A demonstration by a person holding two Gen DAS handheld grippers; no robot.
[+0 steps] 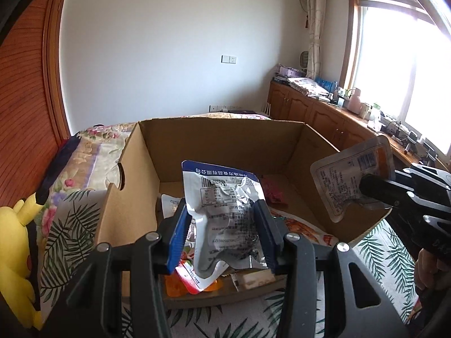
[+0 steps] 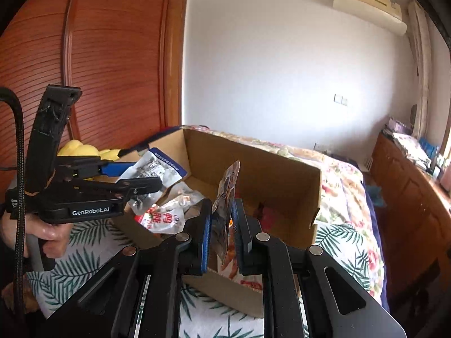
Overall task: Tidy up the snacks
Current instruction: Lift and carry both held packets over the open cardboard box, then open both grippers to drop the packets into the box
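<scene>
Holding a silver foil packet (image 1: 229,219) between the fingers (image 1: 177,236) of our left gripper (image 1: 222,233), we see its long axis standing roughly upright, the blue-banded top edge pointing up and slightly far, the printed back facing the camera; the fingers are closed on its two side edges, set fairly wide by the packet's breadth; it hangs over the near-left part of the cardboard box (image 1: 217,138); our right gripper (image 2: 222,233) pinches a second packet (image 2: 225,205) edge-on in the right wrist view, the fingers narrow around its thin seam; from the left wrist view this packet (image 1: 352,174) shows its grey printed back, long axis tilted, orange-edged top pointing up and to the right, just above the box's right wall; inside the box lie more snacks: a white and red pouch (image 2: 162,219), a pink packet (image 1: 272,190) near the far right corner, and an orange-printed bag (image 1: 304,229) along the right side; the far half of the box floor is bare cardboard, leaving room there; the box stands on a bed (image 2: 344,186) with a leaf-print cover, walls upright, near wall low; a yellow plush toy (image 1: 17,242) sits left of the box; wooden cabinets (image 1: 318,115) run along the far right under the window.
</scene>
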